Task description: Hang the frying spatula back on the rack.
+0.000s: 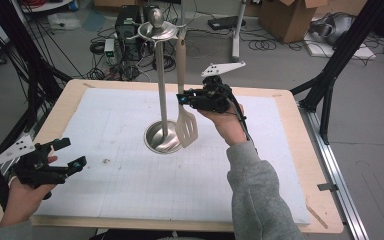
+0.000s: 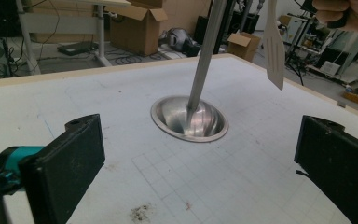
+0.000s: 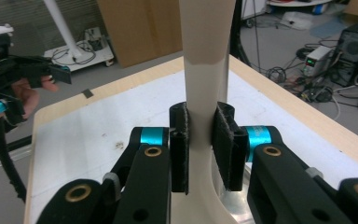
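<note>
Spatula (image 1: 185, 125) hangs beside the steel utensil stand (image 1: 162, 75) at mid-bench, its handle clamped in the right gripper (image 1: 182, 98); left gripper (image 1: 70, 154) idles released near the bench (image 1: 280, 165) edge. Left gripper view: jaws wide, nothing between. Right gripper view: pads (image 3: 179, 144) squeeze the handle (image 3: 204, 70); whether it is coming off or going on cannot be told
</note>
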`<state>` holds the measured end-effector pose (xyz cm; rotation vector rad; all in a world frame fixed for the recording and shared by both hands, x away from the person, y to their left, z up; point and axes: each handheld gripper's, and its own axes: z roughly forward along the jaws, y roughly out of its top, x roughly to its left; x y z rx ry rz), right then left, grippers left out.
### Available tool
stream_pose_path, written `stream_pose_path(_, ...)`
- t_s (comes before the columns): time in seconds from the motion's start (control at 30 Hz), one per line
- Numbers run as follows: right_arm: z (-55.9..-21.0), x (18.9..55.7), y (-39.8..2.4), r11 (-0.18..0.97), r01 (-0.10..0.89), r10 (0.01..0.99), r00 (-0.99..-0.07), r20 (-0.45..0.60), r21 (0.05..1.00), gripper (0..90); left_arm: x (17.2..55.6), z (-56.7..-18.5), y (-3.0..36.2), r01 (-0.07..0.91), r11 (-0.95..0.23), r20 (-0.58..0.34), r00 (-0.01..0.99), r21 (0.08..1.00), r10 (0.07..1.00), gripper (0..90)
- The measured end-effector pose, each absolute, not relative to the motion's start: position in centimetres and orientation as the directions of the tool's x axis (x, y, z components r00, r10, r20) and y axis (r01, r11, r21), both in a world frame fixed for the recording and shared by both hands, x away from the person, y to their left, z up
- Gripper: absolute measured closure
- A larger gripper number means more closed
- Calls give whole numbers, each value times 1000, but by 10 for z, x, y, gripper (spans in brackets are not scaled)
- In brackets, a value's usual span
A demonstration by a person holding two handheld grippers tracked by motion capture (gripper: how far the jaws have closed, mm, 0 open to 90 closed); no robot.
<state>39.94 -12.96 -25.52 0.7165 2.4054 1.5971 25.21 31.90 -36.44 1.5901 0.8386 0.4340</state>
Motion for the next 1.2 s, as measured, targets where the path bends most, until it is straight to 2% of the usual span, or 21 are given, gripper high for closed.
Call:
stream_pose_path(0.13,-255,398,-133,291,305,486,-863,134,907,727,252,-364,319,269,-12,-178,669,963,722,20)
stream_pose_path(0.3,-249,391,-141,265,289,503,-855,124,920,584,253,-363,319,269,-5,-182,666,963,724,20)
stream_pose_path(0.6,-243,379,-151,278,272,555,-828,77,921,263,258,-363,316,271,-15,-179,676,963,714,21)
stream_pose_path(0.73,-244,373,-153,296,251,534,-843,58,922,146,260,-363,315,266,-13,-176,676,964,716,20)
stream_pose_path(0.83,-249,368,-156,317,228,515,-856,34,920,143,262,-362,317,263,0,-184,672,965,717,21)
stream_pose_path(0.93,-253,363,-159,334,222,516,-856,19,916,105,265,-361,317,262,7,-189,675,965,713,20)
stream_pose_path(1.2,-257,353,-172,285,190,519,-855,16,939,105,272,-361,314,260,4,-187,682,966,707,20)
